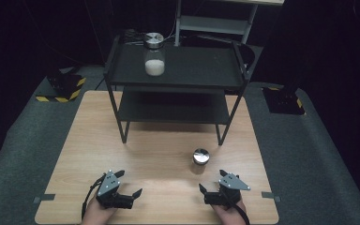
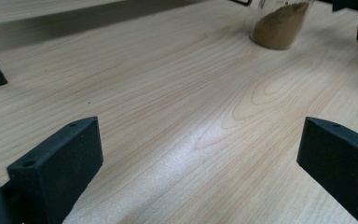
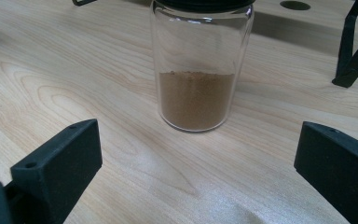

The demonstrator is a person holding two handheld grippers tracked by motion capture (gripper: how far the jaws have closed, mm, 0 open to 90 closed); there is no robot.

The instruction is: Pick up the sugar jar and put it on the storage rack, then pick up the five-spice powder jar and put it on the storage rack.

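Observation:
A glass jar of brown powder with a silver lid stands on the wooden table, near the rack's front right leg. In the right gripper view this jar is upright, straight ahead of my right gripper, whose jaws are wide apart and hold nothing. My right gripper rests just in front of the jar. My left gripper sits open at the front left, and its own view puts the brown jar far off at the upper right. A second jar with white powder stands on the rack's top shelf.
A black two-tier metal rack occupies the back half of the table, its legs close to the brown jar. Bare wood lies between my two grippers. Grey carpet surrounds the table, with black-and-yellow marked blocks at the back corners.

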